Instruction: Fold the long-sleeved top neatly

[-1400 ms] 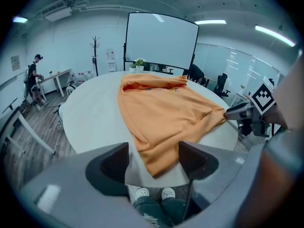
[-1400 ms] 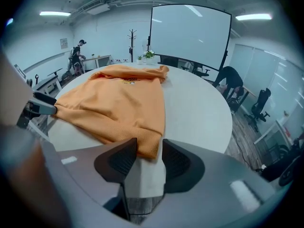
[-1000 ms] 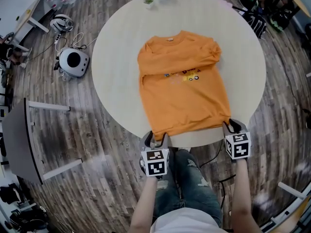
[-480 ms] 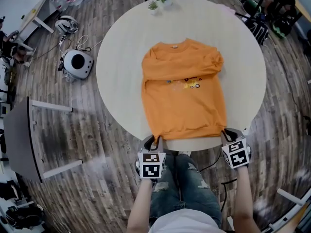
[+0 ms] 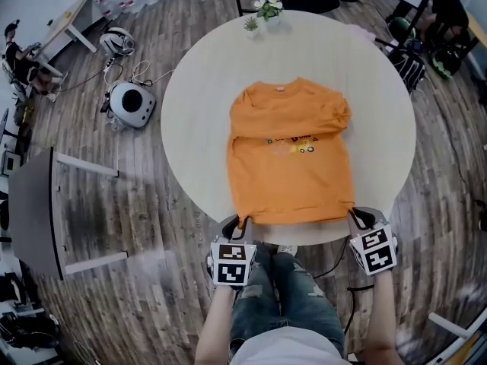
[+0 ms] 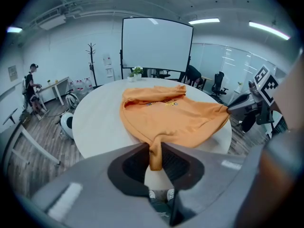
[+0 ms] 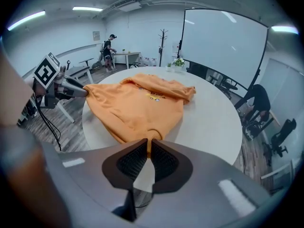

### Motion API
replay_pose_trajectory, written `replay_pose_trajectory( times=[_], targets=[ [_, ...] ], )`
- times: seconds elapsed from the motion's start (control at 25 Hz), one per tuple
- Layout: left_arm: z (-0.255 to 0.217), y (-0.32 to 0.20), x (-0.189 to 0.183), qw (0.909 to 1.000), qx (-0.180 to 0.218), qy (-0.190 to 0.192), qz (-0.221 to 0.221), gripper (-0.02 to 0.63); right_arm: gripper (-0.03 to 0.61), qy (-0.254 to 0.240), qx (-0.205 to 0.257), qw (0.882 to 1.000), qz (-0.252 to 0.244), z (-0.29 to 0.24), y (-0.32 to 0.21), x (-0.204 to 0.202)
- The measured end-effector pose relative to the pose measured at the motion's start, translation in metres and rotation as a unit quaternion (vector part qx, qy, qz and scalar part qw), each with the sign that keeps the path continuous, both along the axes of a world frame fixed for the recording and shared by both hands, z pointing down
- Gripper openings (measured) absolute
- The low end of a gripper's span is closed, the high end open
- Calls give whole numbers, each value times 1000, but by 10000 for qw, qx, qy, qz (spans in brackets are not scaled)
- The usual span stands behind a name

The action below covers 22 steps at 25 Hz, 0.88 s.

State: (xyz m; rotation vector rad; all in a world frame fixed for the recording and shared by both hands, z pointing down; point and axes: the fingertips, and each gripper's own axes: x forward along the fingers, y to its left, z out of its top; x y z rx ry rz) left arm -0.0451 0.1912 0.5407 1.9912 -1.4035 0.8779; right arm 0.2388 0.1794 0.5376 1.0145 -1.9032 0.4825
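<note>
Head view: at the near edge of a round pale table [image 5: 190, 112], I hold an orange long-sleeved top [image 5: 291, 177] by its hem with both grippers. My left gripper [image 5: 242, 221] is clamped on the near-left hem corner, a fold of orange cloth pinched between its dark pads; the left gripper view shows that cloth standing upright in the narrow gap between the jaws. My right gripper [image 5: 356, 217] is closed likewise on the near-right hem corner, its jaws drawn almost together on a thin pinch of fabric. The top lies flat on the table, collar toward the far side and hem toward me, with a small printed design [image 5: 293, 144] across the chest. Both sleeves are folded inward over the upper body, the right one bunched into a thick ridge at the shoulder. Two small potted plants [image 5: 266, 10] stand at the table's far edge, well apart from the garment. On the wood floor to the left, a round white device [image 5: 134, 104] sits among loose cables. My jeans [image 5: 283, 295] show below the table's near rim.
</note>
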Motion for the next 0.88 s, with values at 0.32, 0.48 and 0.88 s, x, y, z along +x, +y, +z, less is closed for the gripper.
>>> replay_pose_trajectory(
  times=[0.32,0.48,0.88],
  targets=[
    [-39,-25,-3,9992,372,31,-170,71,51,-187,403,9990,-11,-35,-34,-1],
    [-60,-42,-1,9982,567,105,-189,71,49,-237,622,9978,7,-54,-55,0],
    [-101,-98,-12,9946,1031,42,-127,69,49,-375,1069,9935,115,-96,-118,-8]
  ],
)
